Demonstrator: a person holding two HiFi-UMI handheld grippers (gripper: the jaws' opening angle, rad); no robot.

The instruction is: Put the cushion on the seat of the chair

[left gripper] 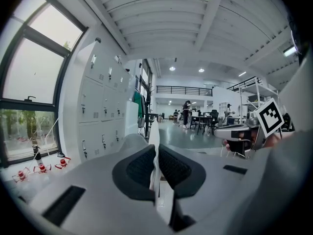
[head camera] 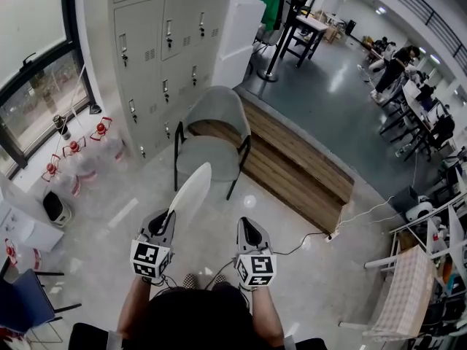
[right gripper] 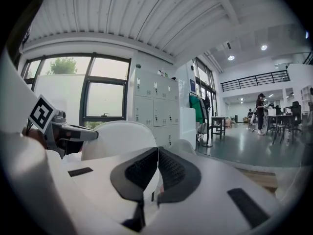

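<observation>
Red-capped bottles [head camera: 73,150] stand on the floor at the far left below the window, with grey lockers [head camera: 157,42] just beside them. Both are off the path and only need to be left alone.

Next comes the left tool [head camera: 165,217], its jaws clamped on the thin rim of the white cushion [head camera: 191,192]. The cushion is in the air, standing on edge and tilting up and forward toward the chair [head camera: 215,108]. It is not yet on the grey seat [head camera: 208,157]. As far as the head view shows, it hangs short of the seat, held at one rim only.

The step in hand looks like the carry-in. A cushion held by one rim may sag or swing, so a slow, steady advance suits it. The far rim should pass above the seat's front edge and stop before it hits the backrest. Once the cushion's middle is over the seat's middle, the wrist should roll to lay it flat. The left tool should lower it until it rests, and only then let go.

Right of the cushion, the right tool [head camera: 248,224] has its jaws together with nothing between them. It is free to steady the loose rim or press the cushion down.

Further right lies a wooden platform [head camera: 299,159], close beside the chair. A hard shove could push the chair against it, so the placing should be gentle.
</observation>
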